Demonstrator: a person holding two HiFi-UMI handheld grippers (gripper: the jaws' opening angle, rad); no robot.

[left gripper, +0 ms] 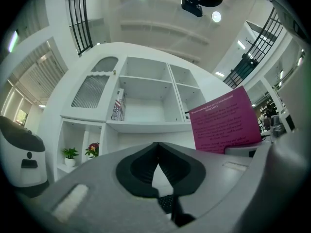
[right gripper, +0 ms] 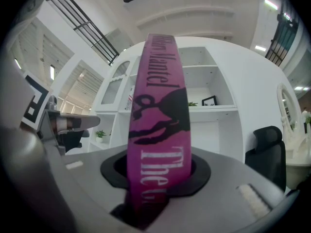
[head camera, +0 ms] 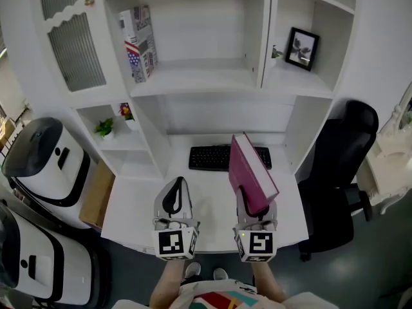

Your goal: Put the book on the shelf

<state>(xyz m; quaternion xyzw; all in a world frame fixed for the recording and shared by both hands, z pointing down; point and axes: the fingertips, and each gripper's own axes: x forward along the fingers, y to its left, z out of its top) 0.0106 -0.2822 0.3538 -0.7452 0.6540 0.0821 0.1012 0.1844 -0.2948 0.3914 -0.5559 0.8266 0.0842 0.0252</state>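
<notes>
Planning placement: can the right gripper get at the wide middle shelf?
Probably yes: right gripper, shut on the book, faces the shelf with open air between; only a flag-print item stands at its left end.

desk (head camera: pixel 129 205): black keyboard (head camera: pixel 209 158) | upper shelf (head camera: pixel 199 79): flag-patterned item (head camera: pixel 139 44) upright | right shelf (head camera: pixel 290 82): framed picture (head camera: pixel 302 48) | side cubby (head camera: pixel 122 148): green plant (head camera: pixel 104 128), flowers (head camera: pixel 126 112)

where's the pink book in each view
Head view: book low, right of centre.
Left gripper view: book at right, text-covered cover showing.
Right gripper view: book at centre, spine facing camera.
Shared landmark: white shelf unit.
</notes>
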